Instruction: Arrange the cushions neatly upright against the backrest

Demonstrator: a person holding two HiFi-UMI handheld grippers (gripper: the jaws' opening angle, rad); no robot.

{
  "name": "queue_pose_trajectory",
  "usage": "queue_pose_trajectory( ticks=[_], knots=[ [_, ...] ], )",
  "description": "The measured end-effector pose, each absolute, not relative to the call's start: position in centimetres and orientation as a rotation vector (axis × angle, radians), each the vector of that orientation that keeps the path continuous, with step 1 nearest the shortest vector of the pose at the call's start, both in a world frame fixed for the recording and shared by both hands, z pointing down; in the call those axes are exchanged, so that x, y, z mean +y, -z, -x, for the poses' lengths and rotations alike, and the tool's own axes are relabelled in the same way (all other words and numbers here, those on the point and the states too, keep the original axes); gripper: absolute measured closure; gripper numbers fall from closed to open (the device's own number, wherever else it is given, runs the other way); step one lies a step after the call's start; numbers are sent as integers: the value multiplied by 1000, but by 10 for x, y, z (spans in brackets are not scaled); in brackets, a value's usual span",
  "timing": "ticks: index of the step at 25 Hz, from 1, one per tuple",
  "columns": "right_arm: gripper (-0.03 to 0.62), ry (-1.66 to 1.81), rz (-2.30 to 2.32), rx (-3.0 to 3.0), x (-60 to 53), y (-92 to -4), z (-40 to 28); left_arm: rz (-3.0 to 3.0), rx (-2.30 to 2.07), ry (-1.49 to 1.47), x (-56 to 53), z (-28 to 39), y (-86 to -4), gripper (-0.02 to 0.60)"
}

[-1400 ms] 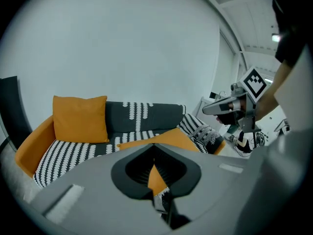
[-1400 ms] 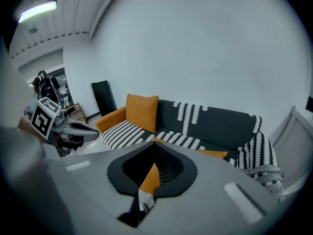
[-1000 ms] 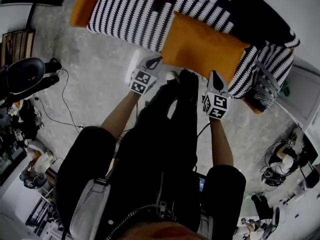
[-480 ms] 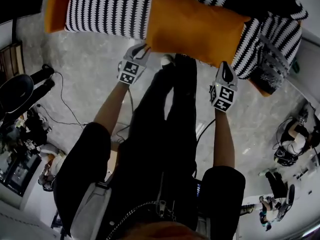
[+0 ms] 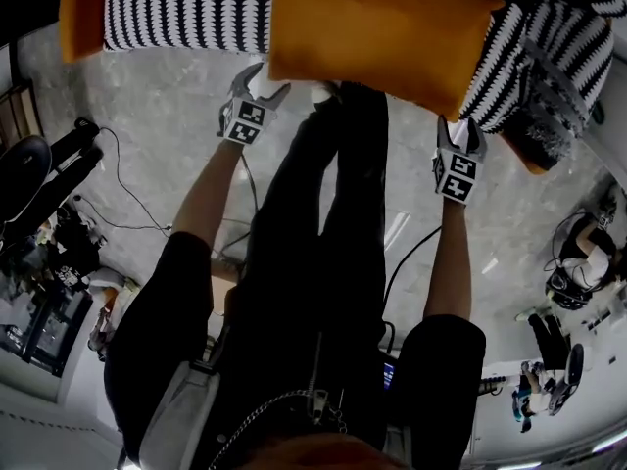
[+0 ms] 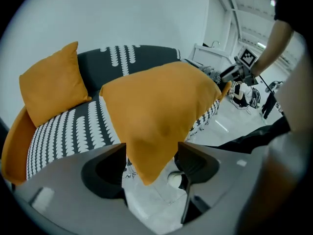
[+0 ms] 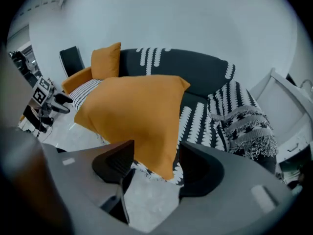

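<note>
A large orange cushion (image 5: 382, 27) lies flat on the black-and-white patterned sofa seat (image 5: 186, 8), overhanging its front edge. My left gripper (image 5: 257, 91) is at its near left corner and my right gripper (image 5: 458, 140) at its near right corner. Both have just been opening. In the left gripper view a cushion corner (image 6: 156, 102) hangs between the spread jaws of the left gripper (image 6: 150, 155). The right gripper (image 7: 155, 155) likewise has a corner (image 7: 132, 111) loose between wide jaws. A second orange cushion (image 6: 51, 84) leans upright against the dark backrest (image 6: 127, 58) at the sofa's far end.
A fringed black-and-white throw (image 7: 244, 121) is heaped on the sofa's right end beside a white cabinet (image 7: 288, 102). The person's dark-trousered legs (image 5: 333, 213) stand close to the sofa front. Cables, a black chair (image 5: 24, 169) and clutter lie on the grey floor at left.
Both grippers were shut at the cushion's near edge and now stand open. The sofa and cushion have slid toward the top of the head view, and the hands have spread further apart.
</note>
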State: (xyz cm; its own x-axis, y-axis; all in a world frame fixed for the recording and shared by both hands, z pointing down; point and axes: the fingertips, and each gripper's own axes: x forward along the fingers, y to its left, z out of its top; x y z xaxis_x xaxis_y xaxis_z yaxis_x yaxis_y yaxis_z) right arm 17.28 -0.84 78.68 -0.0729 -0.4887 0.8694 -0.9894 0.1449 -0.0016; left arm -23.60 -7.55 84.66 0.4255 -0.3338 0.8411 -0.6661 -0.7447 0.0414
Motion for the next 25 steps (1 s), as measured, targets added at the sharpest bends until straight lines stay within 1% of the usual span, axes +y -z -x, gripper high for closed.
queue_pose_trajectory(
  ticks=[1,5,8,14,16,19,20,21,22,23,25],
  knots=[
    [310,-846,-1402,-1651,0,-797,-176,-2299,-855,-1256,-72,240,-855,252],
    [309,-834,-1233,-1602,27,-833,-182,-2248,-837,-1281,-62,249,-879,250],
    [309,-838,-1193,-1569,32,-854,-184,-2213,-838,-1290,-62,253,-892,250],
    [327,-874,-1214,-1468,31,-882,-190,-2161,-695,-1390,-44,259,-923,250],
    [361,-887,-1202,-1438,33,-890,-194,-2142,-664,-1404,-35,260,-932,250],
    [367,-899,-1180,-1404,36,-905,-201,-2108,-685,-1393,-31,259,-946,253],
    [378,-895,-1178,-1396,35,-909,-203,-2095,-692,-1392,-31,258,-950,257],
    [402,-887,-1180,-1387,33,-911,-205,-2084,-700,-1392,-33,257,-952,267],
    [434,-880,-1186,-1378,32,-912,-206,-2074,-713,-1391,-35,257,-954,291],
    [471,-879,-1194,-1370,31,-911,-206,-2065,-729,-1390,-38,258,-954,321],
    [500,-895,-1207,-1358,31,-910,-204,-2057,-755,-1394,-44,262,-953,399]
  ],
)
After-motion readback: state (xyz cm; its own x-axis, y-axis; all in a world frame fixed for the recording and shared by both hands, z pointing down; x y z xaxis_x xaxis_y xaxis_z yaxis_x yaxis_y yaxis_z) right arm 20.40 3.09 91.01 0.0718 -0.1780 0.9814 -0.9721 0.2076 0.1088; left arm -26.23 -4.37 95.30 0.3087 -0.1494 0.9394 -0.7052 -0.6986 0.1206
